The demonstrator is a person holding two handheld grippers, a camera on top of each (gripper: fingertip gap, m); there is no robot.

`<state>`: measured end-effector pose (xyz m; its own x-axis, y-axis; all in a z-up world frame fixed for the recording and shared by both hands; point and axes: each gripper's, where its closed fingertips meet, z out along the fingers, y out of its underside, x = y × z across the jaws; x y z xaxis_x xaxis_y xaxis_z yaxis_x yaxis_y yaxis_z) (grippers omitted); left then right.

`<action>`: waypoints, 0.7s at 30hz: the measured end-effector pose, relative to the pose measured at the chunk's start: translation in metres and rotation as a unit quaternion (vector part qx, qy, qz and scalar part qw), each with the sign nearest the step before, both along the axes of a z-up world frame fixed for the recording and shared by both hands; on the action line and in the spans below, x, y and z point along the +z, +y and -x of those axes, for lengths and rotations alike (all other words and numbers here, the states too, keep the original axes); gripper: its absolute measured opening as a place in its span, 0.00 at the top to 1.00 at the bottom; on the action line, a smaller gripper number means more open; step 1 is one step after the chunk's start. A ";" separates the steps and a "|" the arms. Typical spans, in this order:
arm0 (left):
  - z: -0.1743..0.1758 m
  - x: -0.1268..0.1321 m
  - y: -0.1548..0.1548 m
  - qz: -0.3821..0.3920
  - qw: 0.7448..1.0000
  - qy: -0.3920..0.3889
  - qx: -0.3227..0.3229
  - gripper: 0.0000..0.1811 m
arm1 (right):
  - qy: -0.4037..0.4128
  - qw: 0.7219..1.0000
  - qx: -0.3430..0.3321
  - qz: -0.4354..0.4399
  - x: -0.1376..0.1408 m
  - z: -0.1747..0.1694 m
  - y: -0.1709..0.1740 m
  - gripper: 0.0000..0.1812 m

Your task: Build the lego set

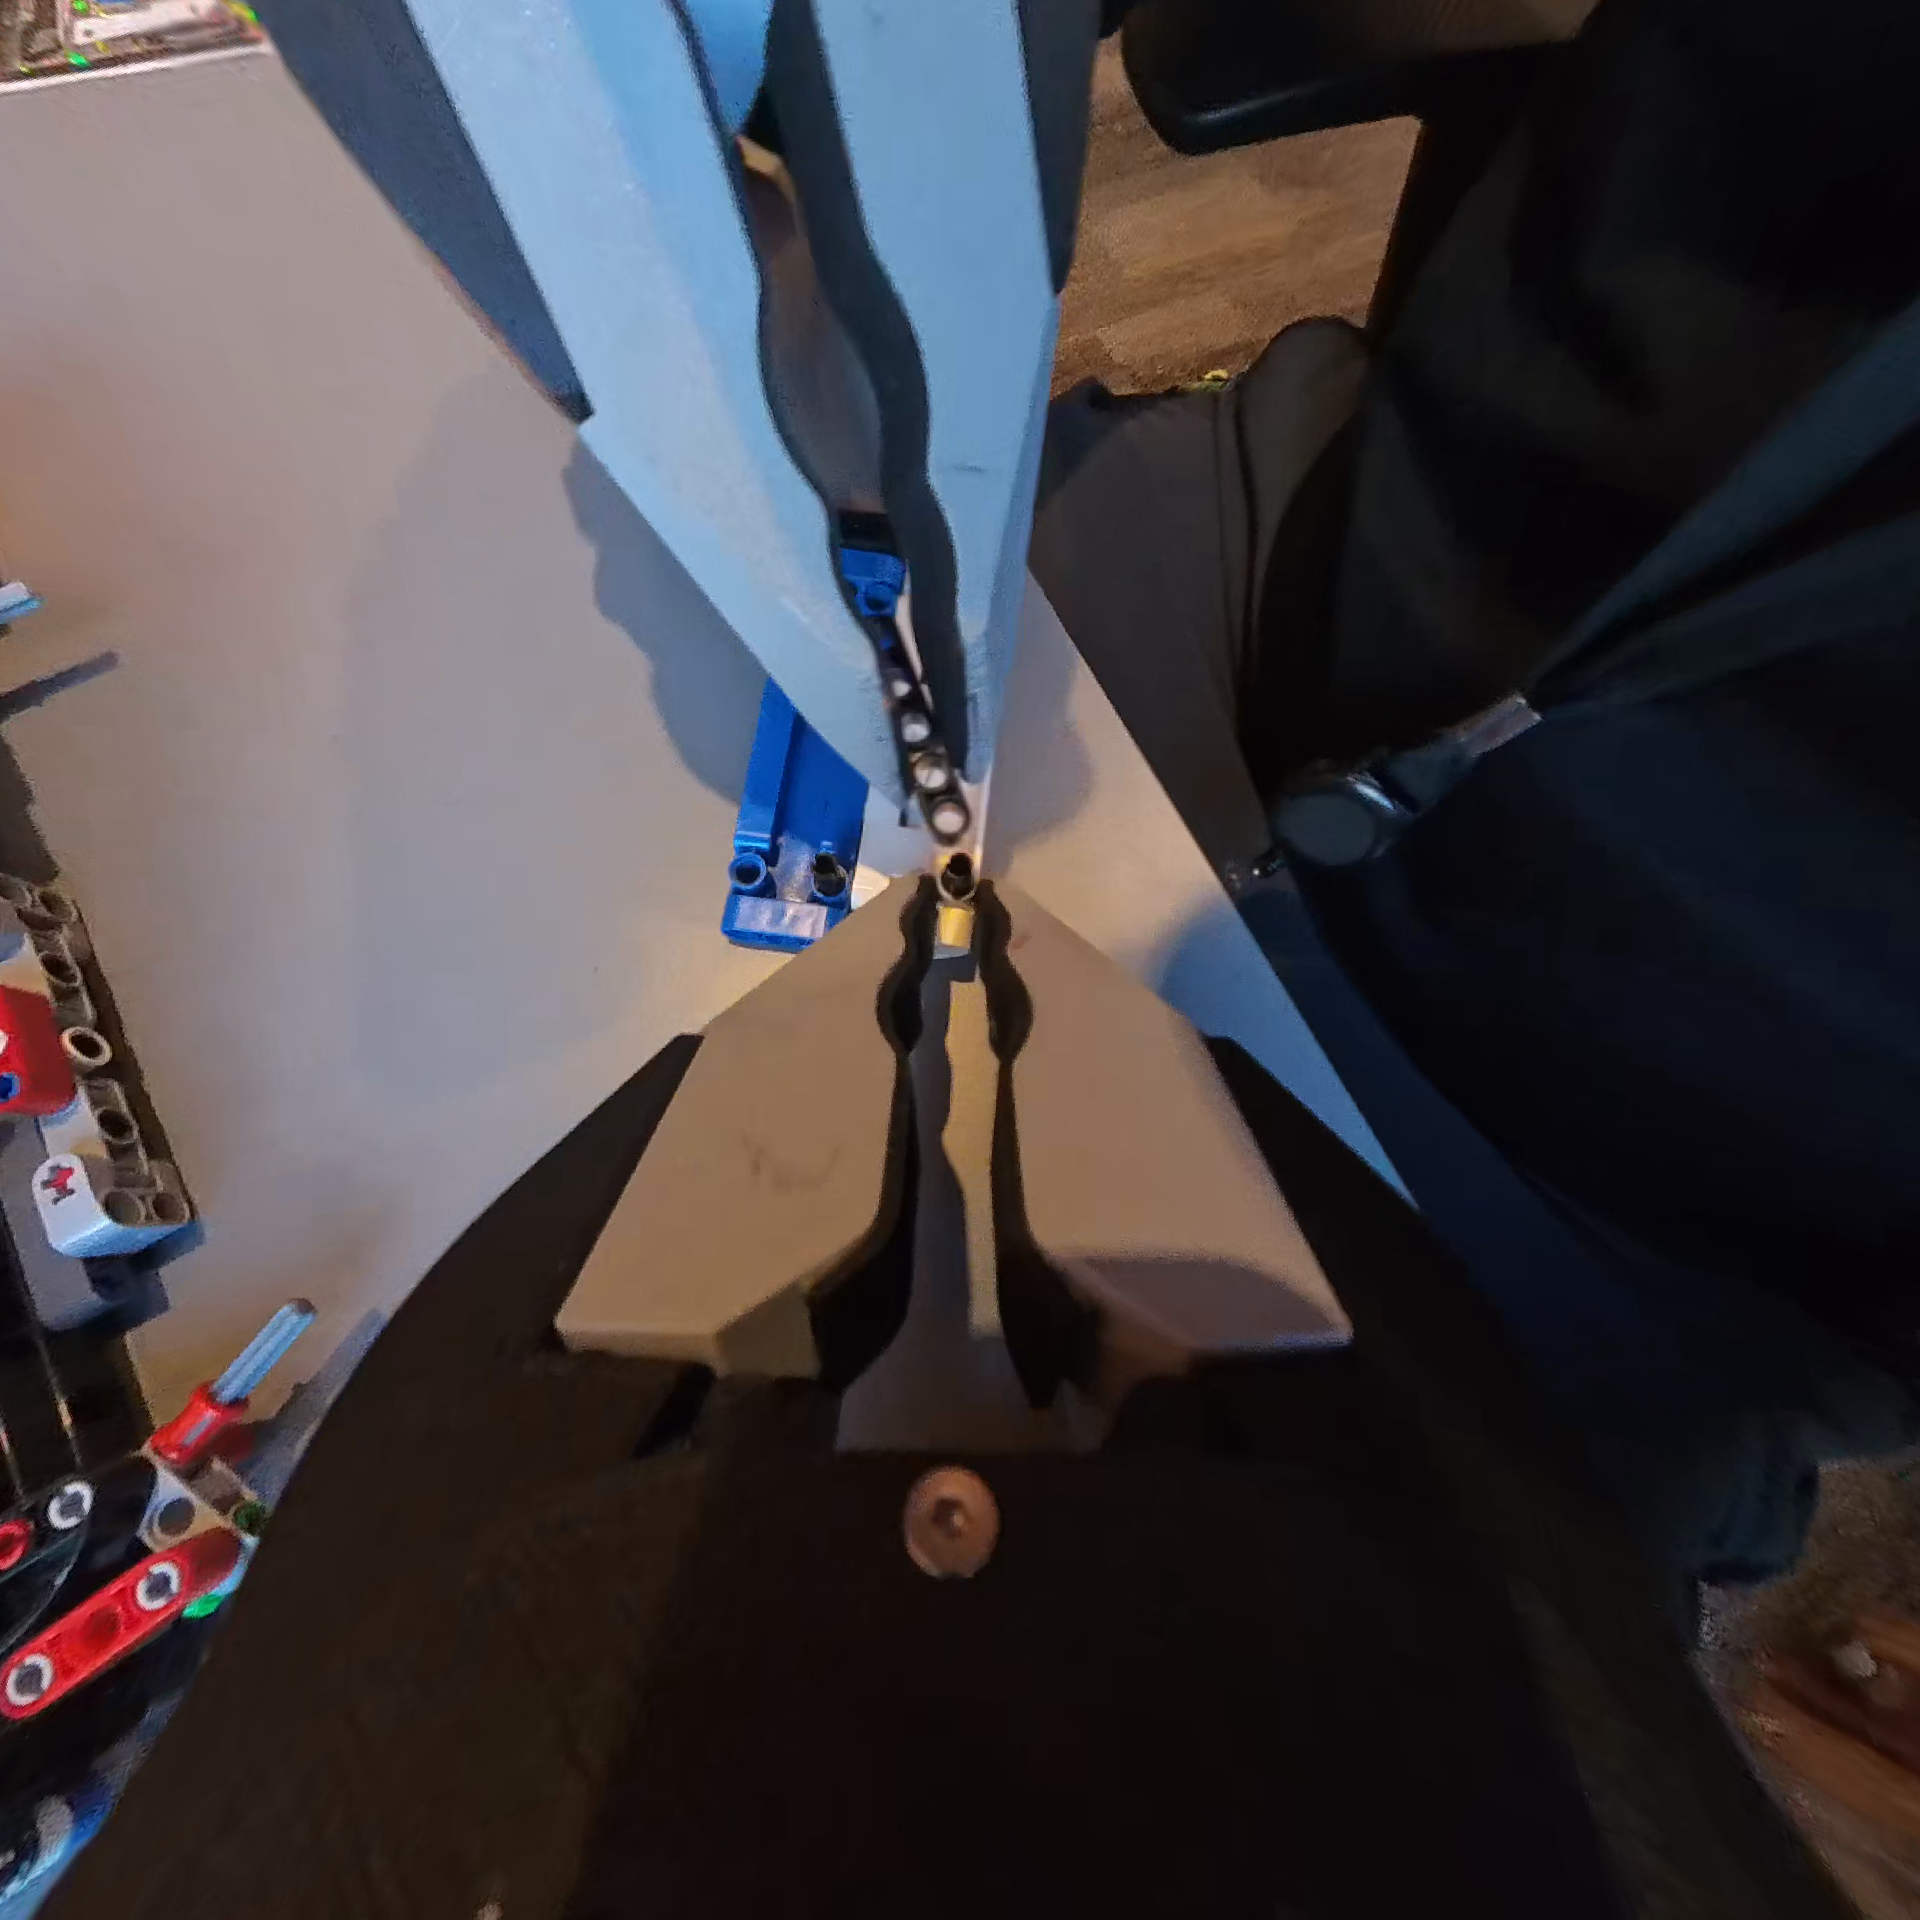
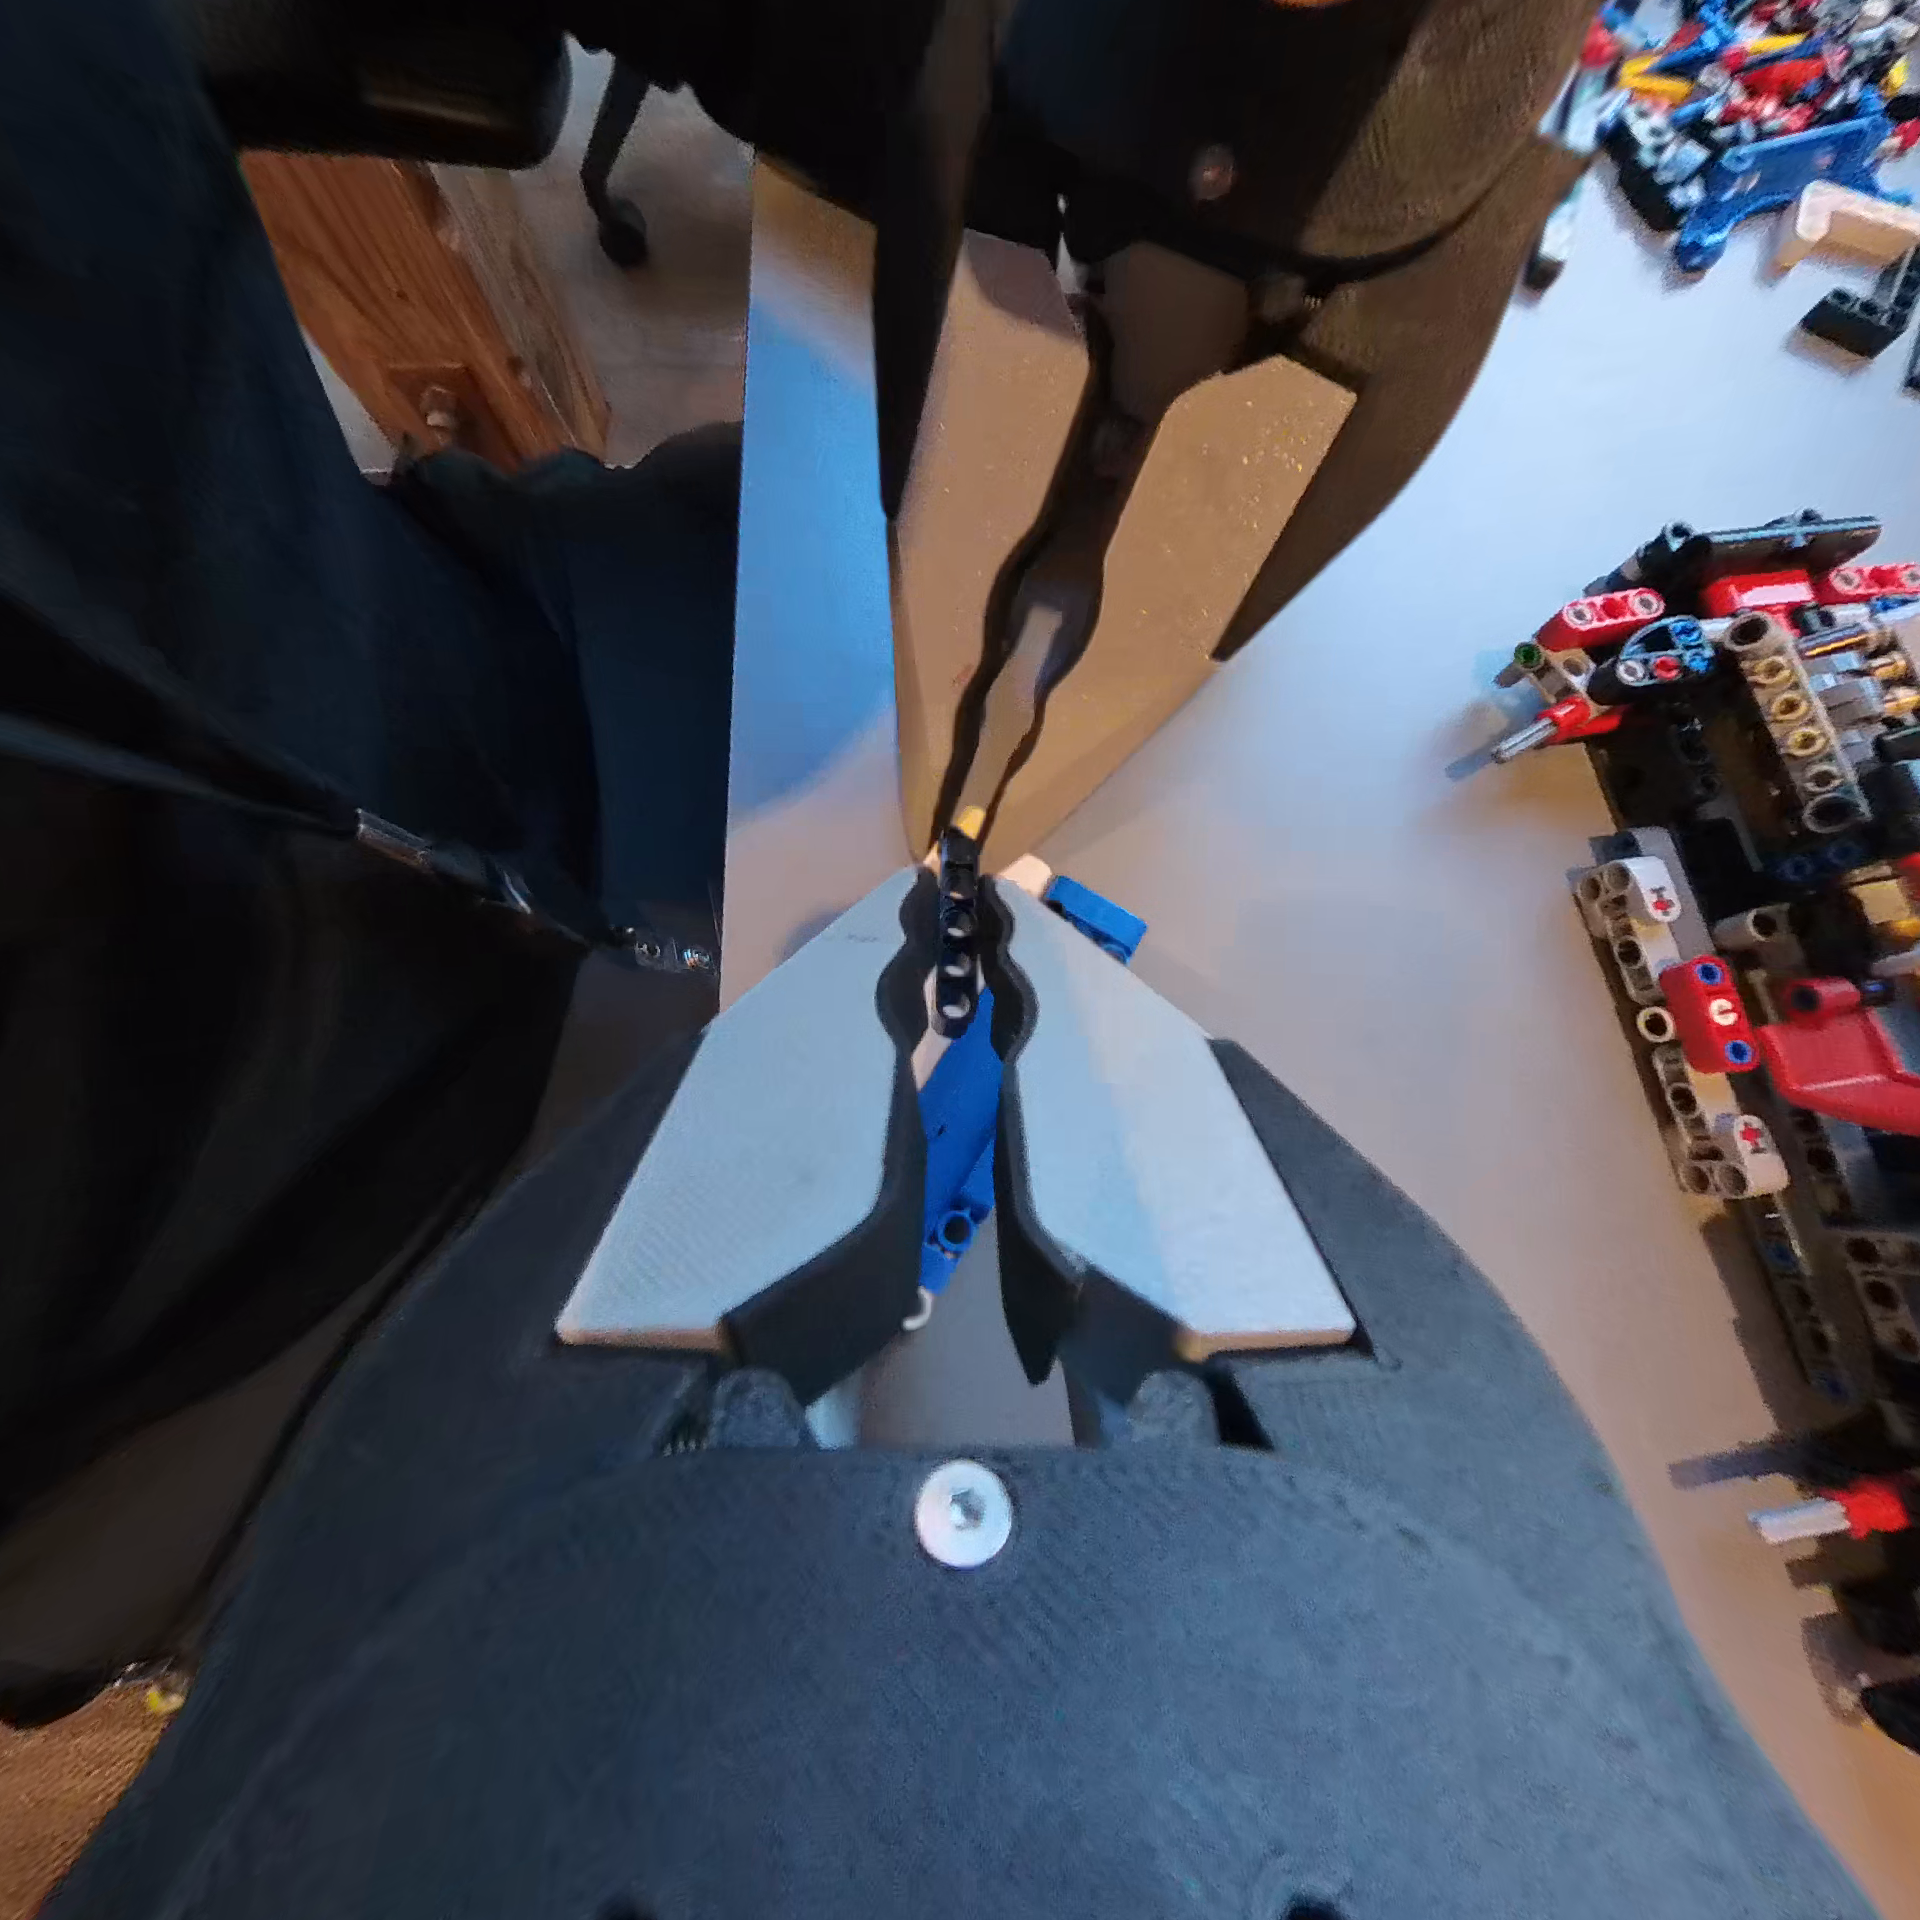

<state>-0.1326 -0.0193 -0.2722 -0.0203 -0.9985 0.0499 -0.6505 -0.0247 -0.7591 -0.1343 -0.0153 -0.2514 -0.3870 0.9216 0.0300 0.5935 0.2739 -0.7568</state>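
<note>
Black holed beam (image 2: 958,951) with blue sub-assembly (image 2: 956,1153): pinched in your right tongs (image 2: 961,904), near worktop (image 1: 312,623) edge closest to you. Small pin piece (image 1: 954,883): pinched in your left tongs (image 1: 954,902), tip to tip with beam end; whether seated, cannot tell. Judged mid-build: pin joint not visibly finished. Large red-black-grey chassis (image 2: 1766,883) further in on worktop, partly built. Loose parts heap (image 2: 1756,114) at far corner, much left. No containers visible; parts lie bare on worktop.

The blue piece (image 2: 961,1132) is mostly hidden between the right gripper's fingers (image 2: 790,1143); the built model (image 2: 1766,935) runs off the right edge; the loose pile (image 2: 1766,114) is blurred.
</note>
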 end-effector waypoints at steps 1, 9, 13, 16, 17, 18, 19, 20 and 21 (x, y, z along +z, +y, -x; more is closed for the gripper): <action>0.000 0.000 0.001 0.001 1.000 0.000 0.003 0.98 | 0.006 1.000 -0.002 0.000 0.002 0.001 -0.001 0.97; 0.000 -0.001 0.005 0.003 1.000 0.000 0.016 0.98 | 0.009 0.998 -0.015 -0.054 0.000 0.006 0.000 0.97; 0.000 -0.002 0.006 -0.006 1.000 0.004 0.018 0.98 | -0.003 0.997 -0.029 -0.071 -0.006 0.006 0.003 0.97; 0.000 -0.003 0.007 -0.009 1.000 0.007 0.020 0.98 | -0.013 0.997 -0.035 -0.072 -0.008 0.005 0.004 0.97; 0.000 -0.003 0.007 -0.010 1.000 0.007 0.021 0.97 | -0.018 0.996 -0.035 -0.075 -0.010 0.005 0.004 0.98; 0.000 -0.003 0.007 -0.011 1.000 0.008 0.022 0.97 | -0.025 0.996 -0.035 -0.080 -0.012 0.004 0.004 0.97; 0.000 -0.004 0.008 -0.011 1.000 0.009 0.023 0.97 | -0.031 0.995 -0.034 -0.086 -0.015 0.003 0.005 0.97; 0.000 -0.004 0.008 -0.012 1.000 0.009 0.024 0.97 | -0.034 0.995 -0.035 -0.090 -0.015 0.003 0.005 0.97; 0.000 -0.004 0.009 -0.013 1.000 0.008 0.026 0.97 | -0.035 0.995 -0.036 -0.092 -0.015 0.003 0.006 0.97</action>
<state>-0.1327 -0.0107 -0.2758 0.0318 -0.9992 0.0235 -0.6616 -0.0387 -0.7489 -0.1373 -0.0098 -0.2667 -0.3279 0.9282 0.1761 0.6656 0.3592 -0.6542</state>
